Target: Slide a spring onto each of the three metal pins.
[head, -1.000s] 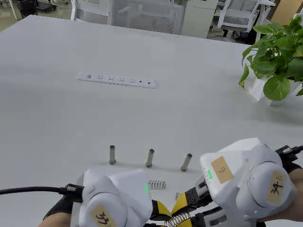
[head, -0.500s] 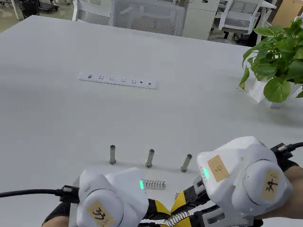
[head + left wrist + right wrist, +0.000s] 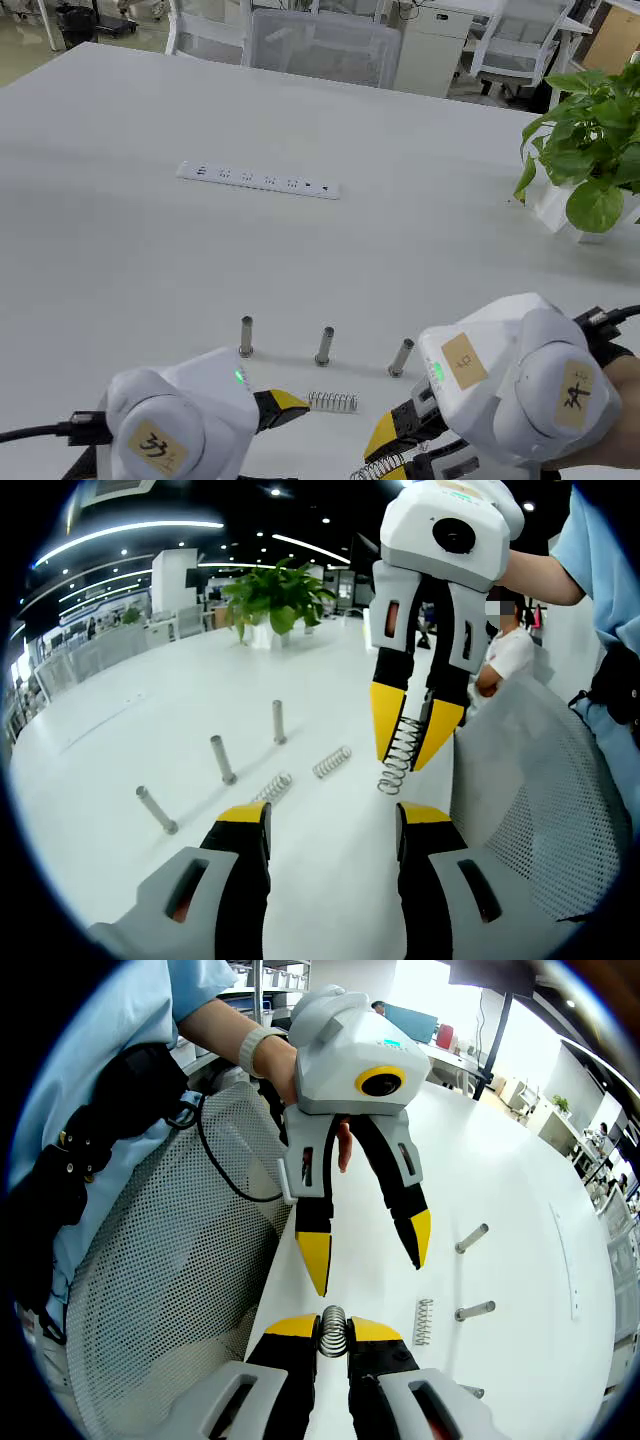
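Three short metal pins (image 3: 246,336) (image 3: 325,345) (image 3: 401,357) stand bare in a row on the white table. My right gripper (image 3: 333,1328) is shut on a spring (image 3: 333,1332), which hangs from its yellow tips near the table's front edge (image 3: 378,468). My left gripper (image 3: 335,820) is open and holds nothing; its jaws stand wide apart, facing the right gripper (image 3: 412,730) and its spring (image 3: 400,755). Two loose springs (image 3: 332,762) (image 3: 272,786) lie flat on the table just in front of the pins (image 3: 221,759); one of these springs (image 3: 332,402) lies in front of the middle pin.
A white power strip (image 3: 258,180) lies mid-table beyond the pins. A potted plant (image 3: 590,150) stands at the right edge. Chairs (image 3: 320,45) line the far side. A mesh chair (image 3: 540,780) sits right behind the front table edge.
My left gripper has drawn back to the left, away from the spring in the right gripper, and its jaws now stand apart. The head camera has tilted a little.
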The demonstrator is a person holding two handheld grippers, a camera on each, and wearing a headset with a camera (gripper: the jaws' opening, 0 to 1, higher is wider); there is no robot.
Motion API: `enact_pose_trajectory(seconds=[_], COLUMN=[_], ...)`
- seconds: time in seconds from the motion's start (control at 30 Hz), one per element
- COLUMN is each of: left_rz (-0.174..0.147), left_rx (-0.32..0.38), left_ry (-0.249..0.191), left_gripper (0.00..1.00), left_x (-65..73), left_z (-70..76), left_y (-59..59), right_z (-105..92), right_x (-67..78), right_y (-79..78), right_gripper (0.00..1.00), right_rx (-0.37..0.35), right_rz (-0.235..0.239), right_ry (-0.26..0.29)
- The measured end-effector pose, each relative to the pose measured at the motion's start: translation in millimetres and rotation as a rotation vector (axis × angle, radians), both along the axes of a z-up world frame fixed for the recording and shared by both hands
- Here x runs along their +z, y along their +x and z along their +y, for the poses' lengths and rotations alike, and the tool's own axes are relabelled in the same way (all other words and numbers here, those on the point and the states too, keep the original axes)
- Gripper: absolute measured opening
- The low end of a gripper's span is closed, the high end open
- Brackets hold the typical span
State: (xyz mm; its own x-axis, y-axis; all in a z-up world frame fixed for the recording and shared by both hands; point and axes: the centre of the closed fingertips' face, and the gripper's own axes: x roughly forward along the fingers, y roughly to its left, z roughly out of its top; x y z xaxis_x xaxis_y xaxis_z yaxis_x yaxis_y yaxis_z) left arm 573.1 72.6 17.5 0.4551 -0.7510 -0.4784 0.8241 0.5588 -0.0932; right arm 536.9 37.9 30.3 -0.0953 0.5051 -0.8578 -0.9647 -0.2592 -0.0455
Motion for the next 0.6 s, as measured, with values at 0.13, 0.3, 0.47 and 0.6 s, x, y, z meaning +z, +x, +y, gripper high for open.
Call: enact_pose_trajectory(seconds=[0.13,0.3,0.47,0.6], left_rz=[-0.007,-0.001,-0.007,-0.019], left_rx=[0.079,0.167,0.206,0.234], left_ry=[-0.007,-0.026,-0.033,-0.03], left_gripper=[0.58,0.74,0.87,0.99], left_x=[2.2,3.4,6.2,6.9], left_z=[19.3,36.7,44.5,49.9], left_y=[7.5,13.2,14.6,16.5], right_z=[0.7,1.1,4.4,8.7], right_x=[-0.3,-1.6,-1.2,1.0], right_y=[4.1,9.2,15.3,21.1], right_gripper=[0.08,0.08,0.08,0.08], right_rx=[0.012,0.023,0.031,0.028], right_rz=[-0.013,-0.023,-0.022,-0.02], right_ry=[-0.007,-0.023,-0.03,-0.024])
